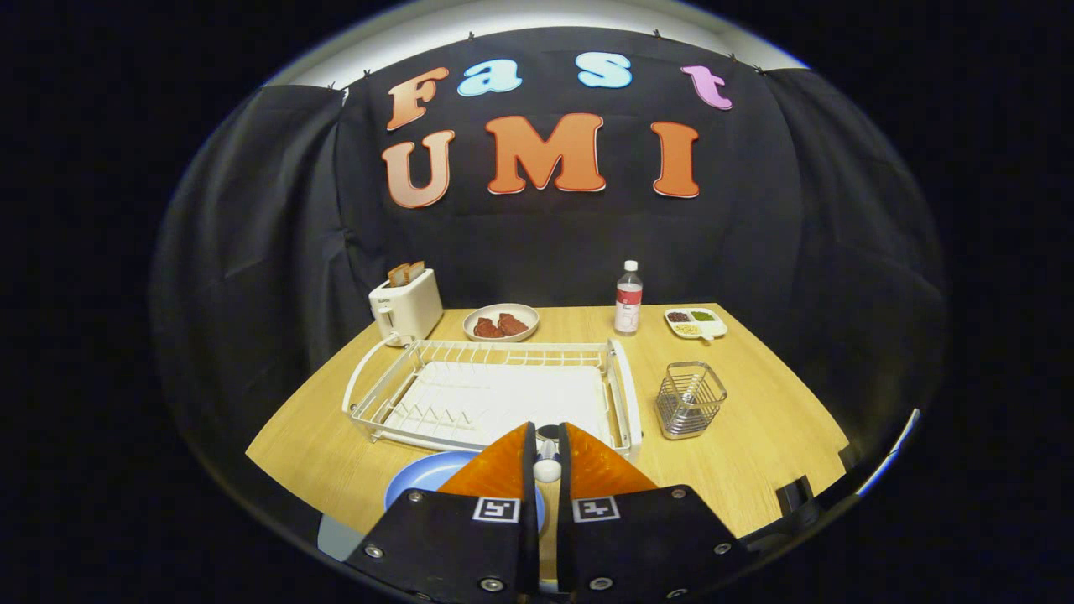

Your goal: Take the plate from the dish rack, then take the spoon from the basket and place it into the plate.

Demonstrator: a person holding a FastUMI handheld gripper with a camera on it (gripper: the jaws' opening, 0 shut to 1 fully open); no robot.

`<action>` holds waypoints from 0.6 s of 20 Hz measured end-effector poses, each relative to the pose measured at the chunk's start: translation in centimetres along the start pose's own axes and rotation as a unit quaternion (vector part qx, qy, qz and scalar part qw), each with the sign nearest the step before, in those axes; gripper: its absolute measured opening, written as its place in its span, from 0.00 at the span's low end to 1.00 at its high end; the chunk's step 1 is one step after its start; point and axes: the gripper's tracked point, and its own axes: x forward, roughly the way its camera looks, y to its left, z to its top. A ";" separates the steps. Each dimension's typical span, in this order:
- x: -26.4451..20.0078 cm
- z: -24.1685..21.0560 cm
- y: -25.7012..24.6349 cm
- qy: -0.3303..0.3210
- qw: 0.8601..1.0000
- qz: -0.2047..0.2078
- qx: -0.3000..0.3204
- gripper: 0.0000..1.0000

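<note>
White spoon (pixel 547 464) clamped in gripper (pixel 546 453), above blue plate (pixel 428 482).

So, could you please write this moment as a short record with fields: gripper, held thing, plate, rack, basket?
hand-held gripper: fingers nearly together, pinching a slim white handle
held thing: most likely the spoon, between the fingers
plate: blue plate, on the table under the fingers, in front of the rack
rack: white dish rack, no dishes in it
basket: wire basket, beside the rack, looks empty
</note>
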 end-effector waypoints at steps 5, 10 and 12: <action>0.6 -1.8 2.5 0.016 0.999 0.037 0.002 0.08; 0.7 -1.6 4.5 0.009 0.998 0.069 -0.005 0.08; 0.4 -1.3 5.7 0.000 0.996 0.091 -0.014 0.09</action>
